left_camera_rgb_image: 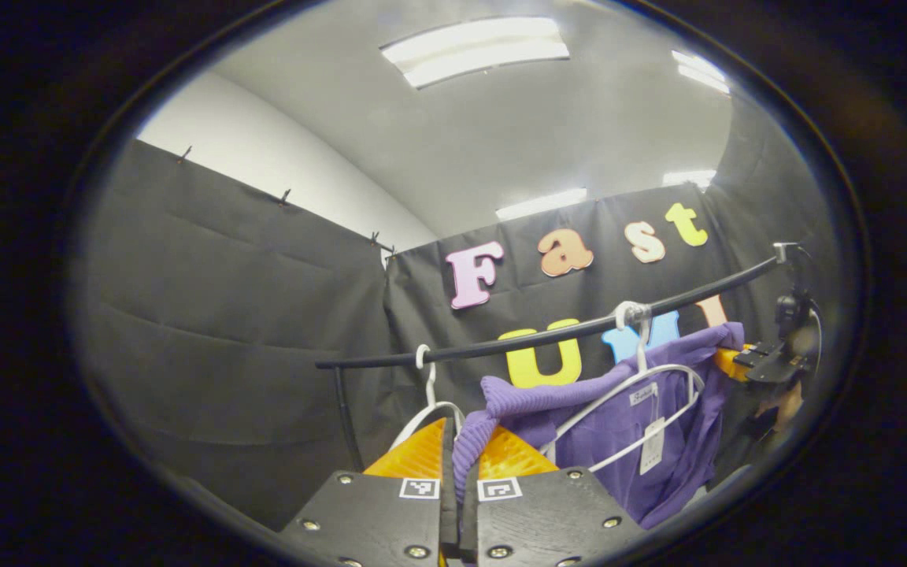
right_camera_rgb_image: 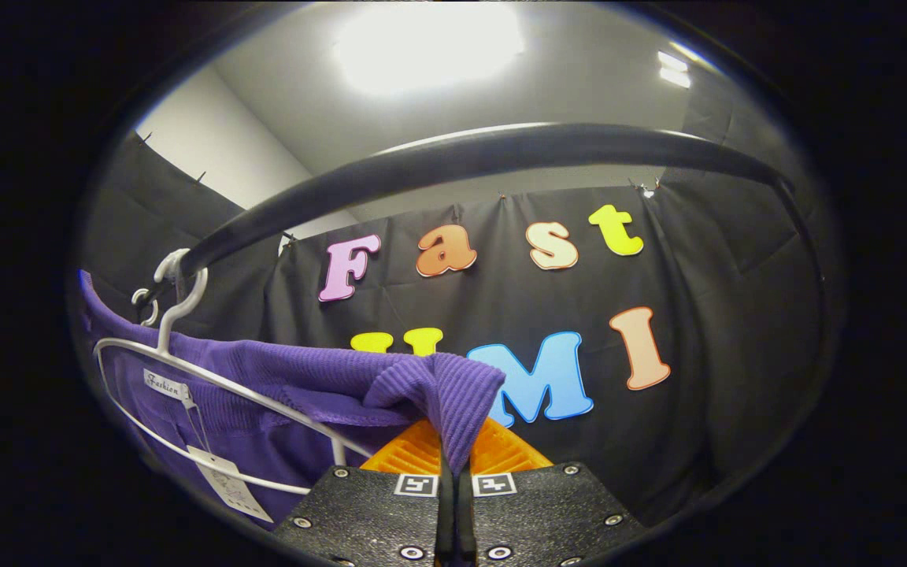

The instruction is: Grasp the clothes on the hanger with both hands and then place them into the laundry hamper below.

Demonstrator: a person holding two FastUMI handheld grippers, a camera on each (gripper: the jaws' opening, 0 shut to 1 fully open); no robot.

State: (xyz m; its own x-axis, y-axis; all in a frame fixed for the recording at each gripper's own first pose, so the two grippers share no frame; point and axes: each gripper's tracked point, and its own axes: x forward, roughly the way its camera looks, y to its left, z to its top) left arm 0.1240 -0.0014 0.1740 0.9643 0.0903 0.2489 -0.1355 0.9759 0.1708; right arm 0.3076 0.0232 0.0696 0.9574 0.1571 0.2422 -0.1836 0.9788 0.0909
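Note:
A purple knit garment (left_camera_rgb_image: 627,425) hangs on a white hanger (left_camera_rgb_image: 634,394) hooked over the black rail (left_camera_rgb_image: 548,335). My left gripper (left_camera_rgb_image: 460,453) is shut on one ribbed shoulder of the garment, the fabric pinched between both fingers. In the right gripper view the same purple garment (right_camera_rgb_image: 288,386) stretches from its white hanger (right_camera_rgb_image: 186,370) across to my right gripper (right_camera_rgb_image: 447,449), which is shut on the other shoulder fold. The right gripper (left_camera_rgb_image: 776,358) also shows at the far right of the left gripper view, held by a hand.
A second, bare white hanger (left_camera_rgb_image: 428,394) hangs on the rail left of the garment. A paper tag (right_camera_rgb_image: 225,480) dangles from the garment's collar. The rail (right_camera_rgb_image: 461,161) arches close overhead in the right gripper view. Black cloth walls surround the rack.

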